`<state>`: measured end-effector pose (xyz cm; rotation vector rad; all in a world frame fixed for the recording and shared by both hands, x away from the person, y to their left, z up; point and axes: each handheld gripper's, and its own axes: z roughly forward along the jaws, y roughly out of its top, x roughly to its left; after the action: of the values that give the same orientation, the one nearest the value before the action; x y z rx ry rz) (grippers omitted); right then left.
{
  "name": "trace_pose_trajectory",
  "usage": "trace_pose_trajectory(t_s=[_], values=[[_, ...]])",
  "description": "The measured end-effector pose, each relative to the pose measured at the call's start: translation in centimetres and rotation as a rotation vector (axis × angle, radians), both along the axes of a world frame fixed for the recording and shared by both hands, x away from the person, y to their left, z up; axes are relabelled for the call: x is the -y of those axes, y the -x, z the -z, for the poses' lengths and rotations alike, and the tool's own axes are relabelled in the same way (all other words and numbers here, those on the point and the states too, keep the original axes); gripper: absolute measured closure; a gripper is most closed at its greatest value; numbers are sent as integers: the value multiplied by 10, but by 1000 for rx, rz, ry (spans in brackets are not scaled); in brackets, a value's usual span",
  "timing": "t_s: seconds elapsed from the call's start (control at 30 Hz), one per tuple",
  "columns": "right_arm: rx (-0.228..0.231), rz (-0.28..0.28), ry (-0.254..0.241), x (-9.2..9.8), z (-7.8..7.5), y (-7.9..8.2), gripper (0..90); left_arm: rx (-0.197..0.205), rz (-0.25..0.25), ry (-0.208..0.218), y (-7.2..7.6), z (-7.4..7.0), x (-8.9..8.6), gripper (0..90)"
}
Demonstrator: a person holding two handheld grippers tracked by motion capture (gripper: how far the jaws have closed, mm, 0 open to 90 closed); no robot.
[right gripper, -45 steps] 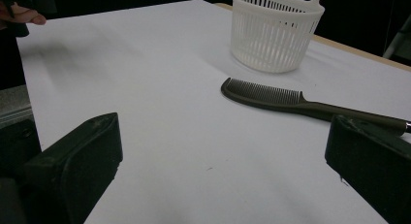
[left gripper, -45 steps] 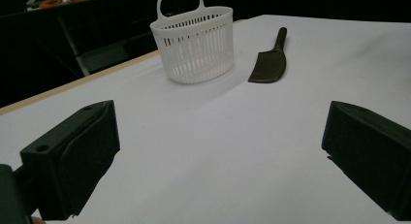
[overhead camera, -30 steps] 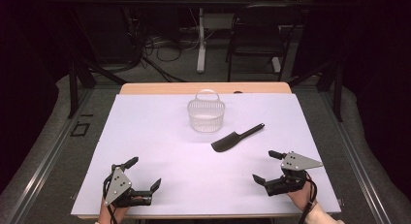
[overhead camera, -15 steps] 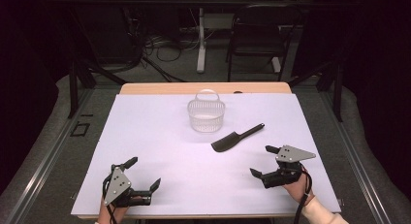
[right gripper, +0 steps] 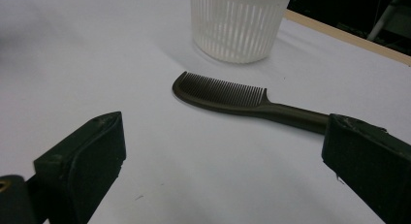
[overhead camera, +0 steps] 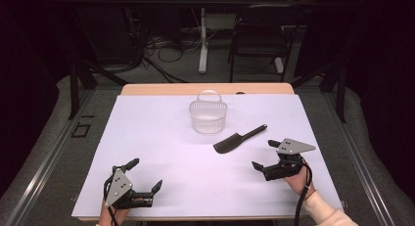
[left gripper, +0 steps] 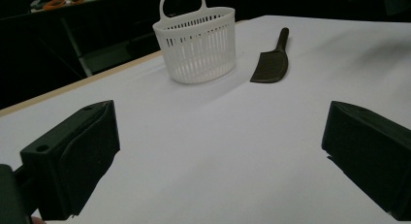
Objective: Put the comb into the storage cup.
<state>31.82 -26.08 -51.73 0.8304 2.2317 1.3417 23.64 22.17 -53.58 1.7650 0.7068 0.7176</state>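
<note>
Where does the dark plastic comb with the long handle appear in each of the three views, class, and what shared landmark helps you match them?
High view: the dark plastic comb lies right of centre on the white table.
Left gripper view: upper middle, right of the basket.
Right gripper view: across the centre, teeth upward.
Shared landmark: the white slotted plastic basket, standing apart from the comb.

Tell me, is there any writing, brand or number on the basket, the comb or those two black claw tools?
None can be read.
White basket: no label.
Dark comb: no brand visible.
Left gripper and right gripper: plain, unmarked grey plates.
</note>
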Motion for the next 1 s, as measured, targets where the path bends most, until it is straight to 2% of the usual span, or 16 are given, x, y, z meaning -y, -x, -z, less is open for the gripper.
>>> trace_pose_trajectory(t_s=[0.6, 1.0], values=[[-24, 52, 21, 8, 2, -30, 0, 6, 1, 3, 0, 0, 0, 0], [-23, 82, 34, 11, 2, -50, 0, 6, -3, 5, 1, 0, 0, 0]])
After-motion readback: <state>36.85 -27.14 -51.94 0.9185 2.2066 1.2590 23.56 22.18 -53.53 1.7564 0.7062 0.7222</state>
